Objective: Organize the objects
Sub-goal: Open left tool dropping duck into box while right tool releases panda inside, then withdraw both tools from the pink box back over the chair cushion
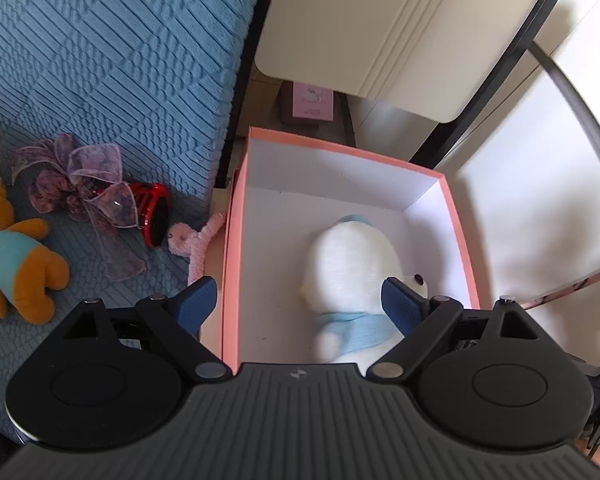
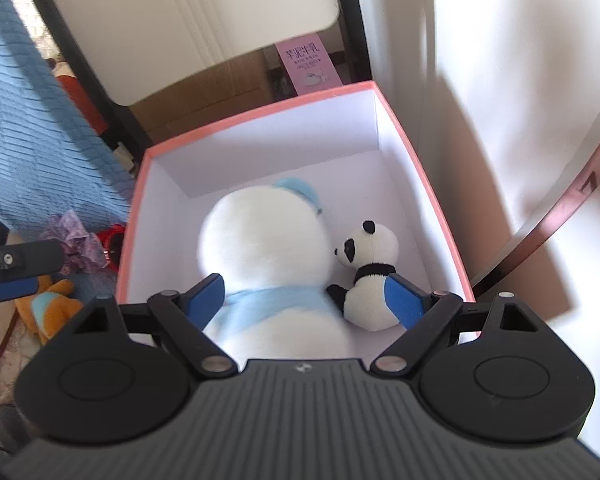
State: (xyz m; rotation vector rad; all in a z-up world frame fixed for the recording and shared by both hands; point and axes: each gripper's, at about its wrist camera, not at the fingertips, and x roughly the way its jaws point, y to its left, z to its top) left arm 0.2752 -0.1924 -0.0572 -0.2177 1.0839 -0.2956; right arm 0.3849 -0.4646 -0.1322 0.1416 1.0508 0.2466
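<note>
Currently the box (image 2: 420, 184), pink outside and white inside, sits open on the floor beside the bed, and two toys lie in it. The white plush (image 2: 264, 240) with a blue scarf and blue cap lies on the box floor, towards the near wall; it reads blurred in both views. The panda (image 2: 370, 276) sits just to its right, touching it, face turned towards the plush. The right gripper (image 2: 306, 296) hangs over the near end of the box with its jaws wide apart, nothing between the blue pads (image 2: 404, 300); both toys show between and below them, and contact cannot be told. The left gripper (image 1: 300, 304) is also spread open and holds nothing; its left pad sits over the bed edge outside the box (image 1: 236, 216), its right pad over the white plush (image 1: 352, 264). In the right view the left gripper's tip (image 2: 12, 276) shows at the left edge. On the blue quilt (image 1: 112, 60), left of the box, lie an orange plush (image 1: 24, 268) with a teal belly, a purple ribbon bow (image 1: 80, 176), red sunglasses (image 1: 156, 216) touching the bow, and a pink plush (image 1: 196, 240) against the box's outer wall. Beyond the box stands a cream chair (image 1: 380, 28) with dark legs, a pink carton (image 2: 308, 64) under it. A white wall (image 2: 520, 100) runs along the box's right side.
</note>
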